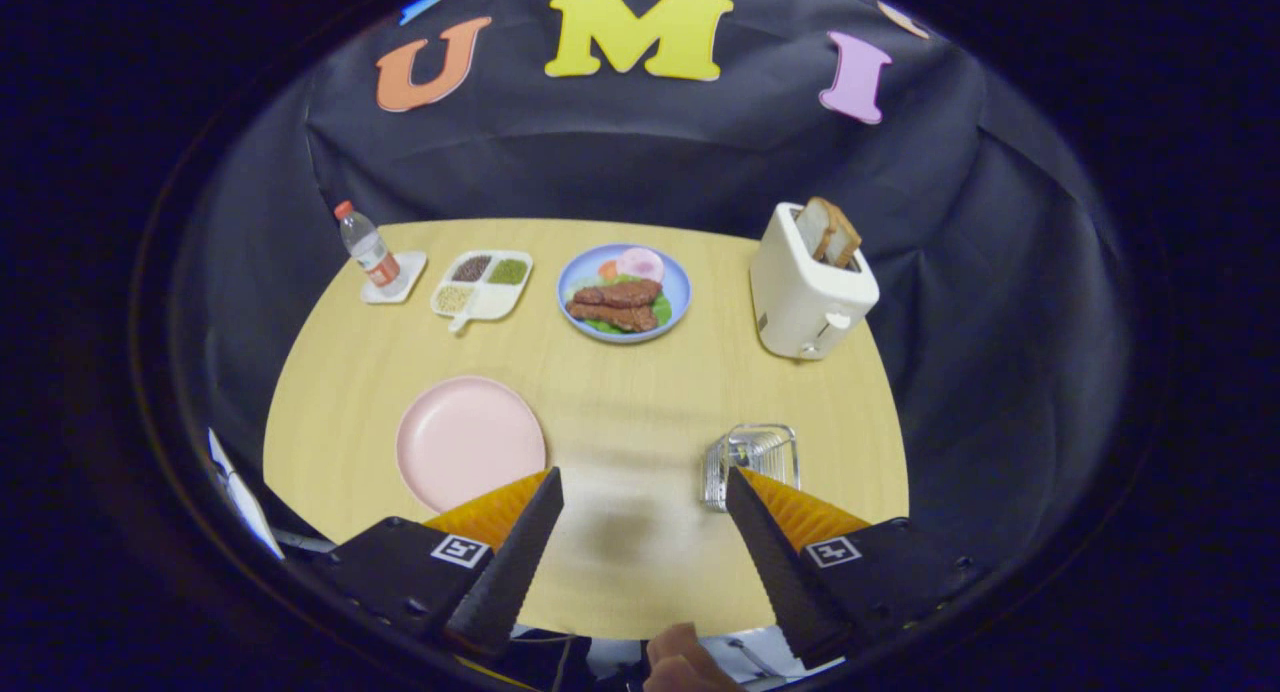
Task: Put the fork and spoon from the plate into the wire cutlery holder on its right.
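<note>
My claw [645, 487] is spread wide, nothing held, bare table [620, 412] between the fingers. One pink plate [470, 440] just ahead of my left finger, its visible face bare. One wire cutlery holder [752, 462] at my right fingertip; can't tell what's inside. Far side: one bottle [368, 252] on a coaster, one divided tray [482, 284], one blue food plate [624, 293], one toaster [808, 284] holding bread.

table [620, 412] matt wood | plate [470, 442] matt plastic | holder [755, 462] shiny metal wire
</note>
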